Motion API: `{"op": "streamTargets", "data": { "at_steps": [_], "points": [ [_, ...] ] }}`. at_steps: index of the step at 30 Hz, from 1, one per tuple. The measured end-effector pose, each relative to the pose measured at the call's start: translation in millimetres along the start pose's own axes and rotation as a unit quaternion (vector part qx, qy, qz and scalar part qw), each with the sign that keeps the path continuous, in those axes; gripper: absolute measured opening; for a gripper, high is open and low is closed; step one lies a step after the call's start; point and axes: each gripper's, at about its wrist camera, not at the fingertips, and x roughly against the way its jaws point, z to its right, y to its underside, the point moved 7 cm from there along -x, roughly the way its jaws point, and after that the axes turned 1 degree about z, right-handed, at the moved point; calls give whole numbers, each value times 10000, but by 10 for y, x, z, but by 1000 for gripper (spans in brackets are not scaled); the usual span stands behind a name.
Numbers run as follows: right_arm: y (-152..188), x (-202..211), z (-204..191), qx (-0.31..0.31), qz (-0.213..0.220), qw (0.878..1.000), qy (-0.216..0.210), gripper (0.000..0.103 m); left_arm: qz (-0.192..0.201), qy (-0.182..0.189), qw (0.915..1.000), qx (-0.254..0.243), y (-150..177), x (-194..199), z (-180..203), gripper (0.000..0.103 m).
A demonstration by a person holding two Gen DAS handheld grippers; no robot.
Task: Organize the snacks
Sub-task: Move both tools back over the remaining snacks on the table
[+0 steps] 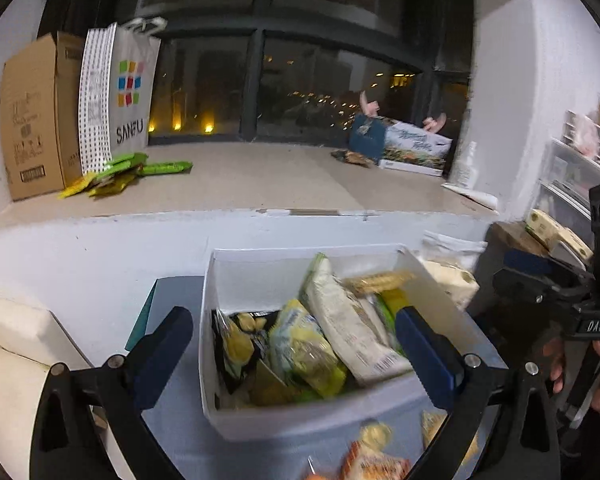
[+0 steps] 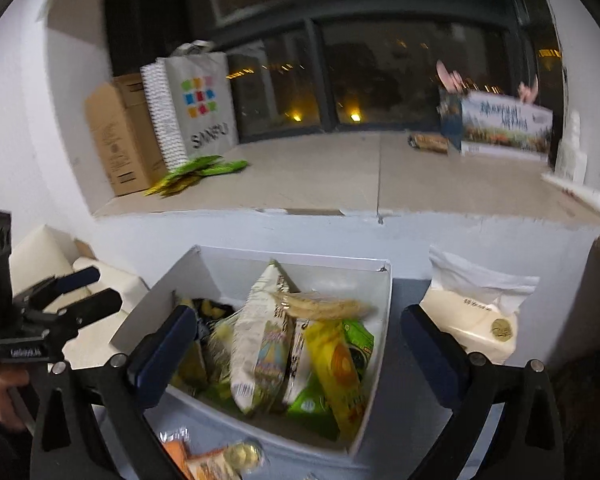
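Note:
A white box (image 1: 260,276) (image 2: 376,340) holds several snack packets: a white chip bag (image 1: 348,320) (image 2: 260,344), a yellow packet (image 2: 340,376) and green ones. My left gripper (image 1: 296,356) is open and empty, its fingers straddling the box's front left. My right gripper (image 2: 300,356) is open and empty, its fingers spanning the box. Loose orange and yellow snacks (image 1: 372,456) (image 2: 220,460) lie on the table in front of the box. The right gripper also shows in the left wrist view (image 1: 540,276), and the left gripper in the right wrist view (image 2: 88,288).
A windowsill ledge (image 1: 260,184) behind holds green snack packets (image 1: 128,172) (image 2: 200,172), a cardboard box (image 1: 32,116), a SANFU bag (image 1: 128,88) and a printed box (image 1: 412,144). A white pouch (image 2: 476,312) stands right of the snack box.

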Motion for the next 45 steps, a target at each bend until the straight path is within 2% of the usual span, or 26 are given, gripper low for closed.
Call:
{"op": "streamTargets", "data": {
  "at_steps": [3,7,13,17,20,24,27,34,41,45],
  "points": [
    [114,355,-60,156,216,9993,-245,103,209,146,9997,48,124,350,116,103],
    [351,761,-112,277,343,9977,-516,103,283,360,9989,126,353,708,273,103],
    [1050,1187,-163,523,147,9969,-566,103,225,504,9982,244,870,1109,432,103],
    [1496,1316,-175,407,-19,9975,-572,103,84,582,9972,455,1214,1290,505,103],
    [1785,1316,-180,360,-204,9979,-499,103,-11,547,9976,414,1352,1342,552,103],
    [2054,1212,-200,285,-542,9970,-483,103,-40,514,9980,363,1417,1387,580,103],
    [2122,1102,-211,295,-727,9957,-488,103,-22,523,9981,317,1408,1413,591,103],
    [2201,581,-246,833,-1213,9887,-296,103,-76,619,9977,260,1414,1425,608,103],
    [2192,-40,-137,1514,-1739,9720,-443,103,-178,604,9977,241,1476,1400,587,103],
    [2148,-196,-110,1556,-1845,9684,-622,103,-211,620,9976,222,1491,1401,578,103]
  ]
}}
